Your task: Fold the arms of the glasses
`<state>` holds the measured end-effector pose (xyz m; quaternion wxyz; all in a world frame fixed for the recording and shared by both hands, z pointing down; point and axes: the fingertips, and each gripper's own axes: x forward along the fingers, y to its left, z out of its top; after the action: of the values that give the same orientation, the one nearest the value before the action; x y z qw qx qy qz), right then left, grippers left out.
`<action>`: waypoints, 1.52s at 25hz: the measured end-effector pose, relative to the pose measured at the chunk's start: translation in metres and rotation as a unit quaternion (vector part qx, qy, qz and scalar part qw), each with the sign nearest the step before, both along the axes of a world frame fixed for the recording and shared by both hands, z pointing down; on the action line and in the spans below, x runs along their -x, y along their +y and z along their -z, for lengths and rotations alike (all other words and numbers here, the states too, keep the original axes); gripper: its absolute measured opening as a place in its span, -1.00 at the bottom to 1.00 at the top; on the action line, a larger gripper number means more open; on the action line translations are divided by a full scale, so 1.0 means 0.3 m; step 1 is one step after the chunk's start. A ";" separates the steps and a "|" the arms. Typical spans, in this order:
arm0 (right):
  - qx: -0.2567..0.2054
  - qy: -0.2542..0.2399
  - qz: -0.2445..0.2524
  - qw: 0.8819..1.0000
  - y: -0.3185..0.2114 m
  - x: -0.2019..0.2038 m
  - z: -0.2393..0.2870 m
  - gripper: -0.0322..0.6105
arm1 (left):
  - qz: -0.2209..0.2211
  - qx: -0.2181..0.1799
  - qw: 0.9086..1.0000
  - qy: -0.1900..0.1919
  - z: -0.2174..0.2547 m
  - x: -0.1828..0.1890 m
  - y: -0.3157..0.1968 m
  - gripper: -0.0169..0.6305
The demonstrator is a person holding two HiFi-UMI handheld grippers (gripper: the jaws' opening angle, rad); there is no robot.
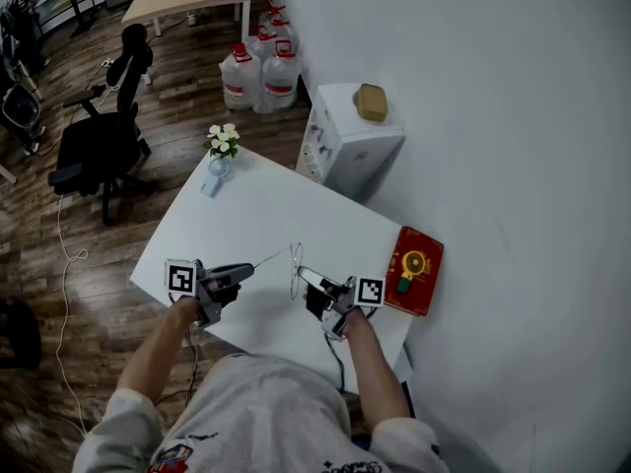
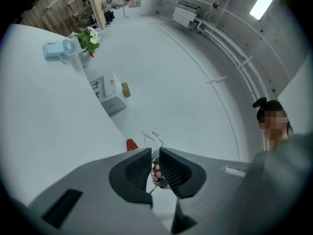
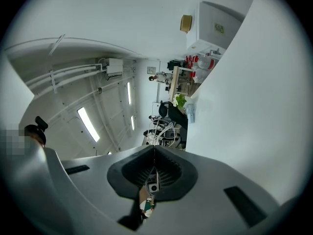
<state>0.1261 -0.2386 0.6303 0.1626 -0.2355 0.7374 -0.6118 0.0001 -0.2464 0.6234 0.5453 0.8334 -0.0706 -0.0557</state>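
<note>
Thin wire-framed glasses hang just above the white table, stretched between my two grippers. One arm of the glasses runs out leftward to my left gripper, whose jaws are pinched on the arm's end. In the left gripper view the jaws stand almost together with the wire between them, and the lens rims show just beyond. My right gripper is shut on the frame's other side. In the right gripper view its jaws are closed on a thin wire.
A red box lies at the table's right edge. A flower vase and a small blue fan stand at the far corner. Beyond are a white cabinet, water jugs and an office chair.
</note>
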 end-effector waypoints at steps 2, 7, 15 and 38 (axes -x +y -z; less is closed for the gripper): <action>0.003 -0.004 -0.007 1.000 -0.002 -0.001 -0.004 -0.87 | 0.003 0.002 1.000 0.001 -0.005 -0.014 0.021 -0.80; 0.014 -0.013 -0.023 1.000 -0.011 -0.005 -0.015 -0.87 | 0.003 -0.001 1.000 0.002 -0.015 -0.054 0.055 -0.81; 0.015 -0.026 -0.045 0.999 -0.027 -0.018 -0.009 -0.87 | -0.026 -0.004 1.000 0.008 -0.007 -0.155 0.104 -0.81; 0.005 0.018 -0.061 0.998 -0.031 -0.068 -0.013 -0.87 | -0.042 -0.029 0.998 -0.045 -0.037 -0.193 0.112 -0.79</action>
<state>0.1464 -0.2480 0.6343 0.1849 -0.2918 0.7216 -0.5999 0.0581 -0.2129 0.6344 0.5189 0.8529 -0.0583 0.0033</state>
